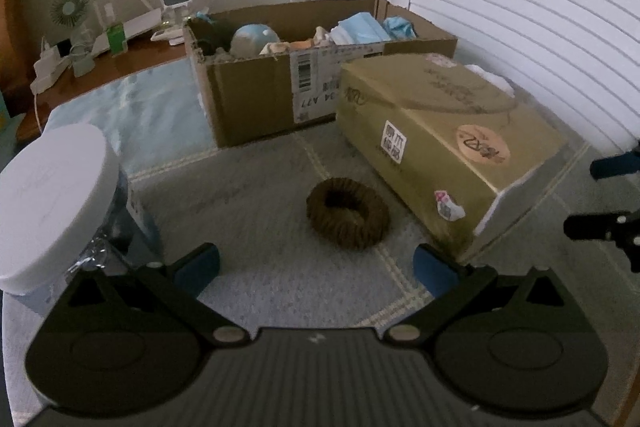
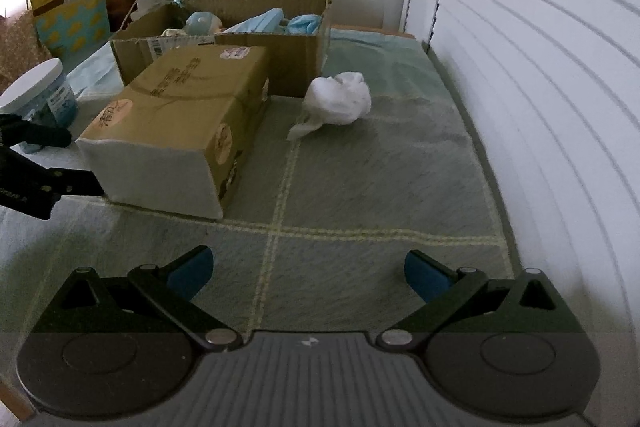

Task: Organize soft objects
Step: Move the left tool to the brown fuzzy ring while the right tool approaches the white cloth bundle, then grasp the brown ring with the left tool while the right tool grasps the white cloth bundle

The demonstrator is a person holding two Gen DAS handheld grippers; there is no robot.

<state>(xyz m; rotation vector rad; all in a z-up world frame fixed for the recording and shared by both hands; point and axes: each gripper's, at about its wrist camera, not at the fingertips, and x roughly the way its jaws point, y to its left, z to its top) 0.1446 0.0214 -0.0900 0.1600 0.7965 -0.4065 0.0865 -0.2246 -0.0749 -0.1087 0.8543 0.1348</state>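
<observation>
Cardboard box already holds blue masks and other soft bits. Still out: a brown scrunchie in front of it, white crumpled cloth beside its right end. Left gripper and right gripper gape empty.

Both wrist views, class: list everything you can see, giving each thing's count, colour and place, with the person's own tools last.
Open cardboard box: one, brown, far on the mat, holding soft items.
Face masks: a pile, light blue, in the open box.
Closed box: one, golden, in front of the open box.
Fabric ring: one, dark brown, on the mat before the left tongs.
Cloth bundle: one, white, on the mat right of the golden box.
Jar: one, white lid, left edge.
Desk fan: one, pale green, side table.
Left tongs: blue pads, open.
Right tongs: blue pads, open.
</observation>
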